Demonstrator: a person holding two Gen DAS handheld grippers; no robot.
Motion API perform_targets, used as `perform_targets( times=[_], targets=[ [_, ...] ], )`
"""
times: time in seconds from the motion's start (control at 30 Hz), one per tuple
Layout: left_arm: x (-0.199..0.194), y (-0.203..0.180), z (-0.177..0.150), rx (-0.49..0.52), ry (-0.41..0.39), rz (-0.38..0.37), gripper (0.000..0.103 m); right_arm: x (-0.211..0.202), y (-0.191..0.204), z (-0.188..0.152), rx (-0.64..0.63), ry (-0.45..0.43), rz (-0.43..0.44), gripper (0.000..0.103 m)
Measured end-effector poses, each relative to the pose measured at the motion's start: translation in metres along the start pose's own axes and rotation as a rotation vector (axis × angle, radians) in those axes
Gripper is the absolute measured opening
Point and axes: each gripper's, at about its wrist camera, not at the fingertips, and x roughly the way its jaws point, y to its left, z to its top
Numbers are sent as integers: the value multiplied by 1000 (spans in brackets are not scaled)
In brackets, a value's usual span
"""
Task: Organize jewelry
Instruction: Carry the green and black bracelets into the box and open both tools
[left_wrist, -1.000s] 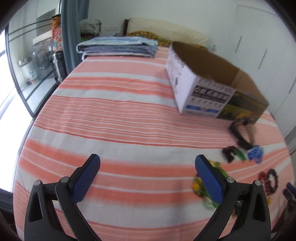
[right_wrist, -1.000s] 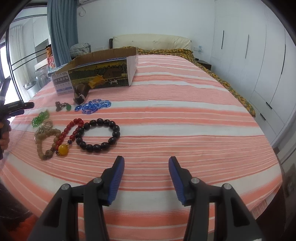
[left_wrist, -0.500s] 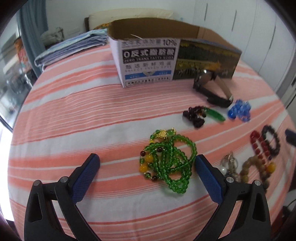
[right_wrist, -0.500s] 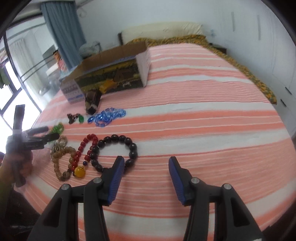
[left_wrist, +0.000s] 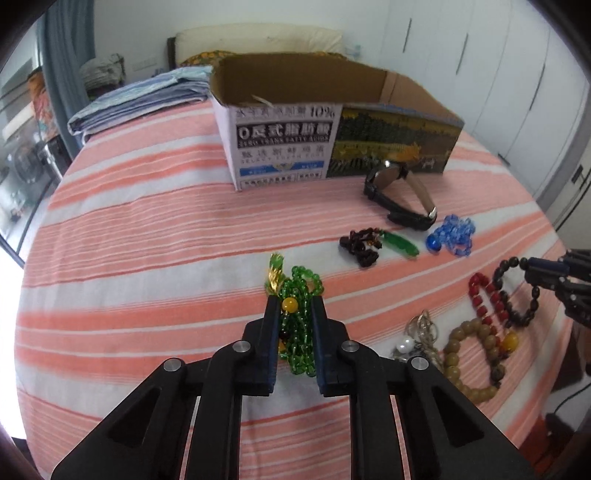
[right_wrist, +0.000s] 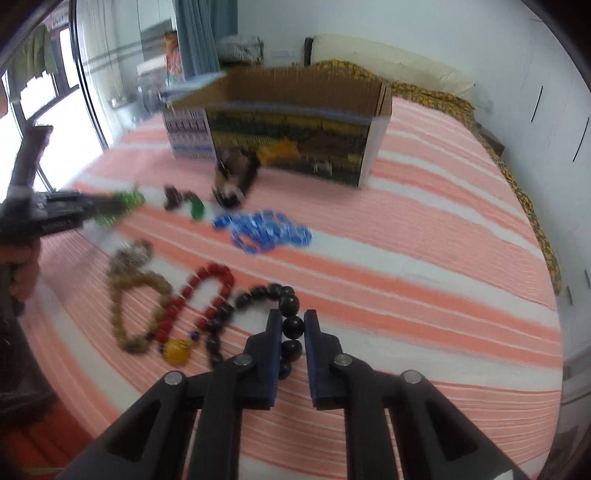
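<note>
My left gripper is shut on a green bead necklace with yellow beads, lying on the striped bed. My right gripper is shut on a black bead bracelet; it also shows in the left wrist view. An open cardboard box stands further back on the bed. A watch, a dark bracelet with a green pendant, a blue bead bracelet, a red bead bracelet and a tan bead bracelet lie between.
Folded blue sheets lie at the bed's far left. A pillow is at the headboard. White wardrobes stand on the right, a window and curtain on the left. A small metal charm cluster lies beside the tan bracelet.
Both grippers have moved down and closed: the left on the green necklace, the right on the black bracelet. Half a second ago both were open above the bed.
</note>
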Motion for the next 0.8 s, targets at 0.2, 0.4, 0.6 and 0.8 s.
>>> perform_targets(
  times=[0.2, 0.4, 0.6, 0.8],
  targets=[
    [-45, -5, 20, -5, -92, -39, 14, -37, 0, 26, -11, -87, 7, 12],
    [-79, -9, 60, 11, -168, -57, 14, -67, -8, 76, -30, -195, 10, 12],
    [-87, -7, 111, 1, -205, -72, 14, -67, -3, 139, -59, -275, 43, 12],
    [-54, -6, 165, -17, -190, -87, 14, -26, 3, 207, -76, -296, 83, 12]
  ],
)
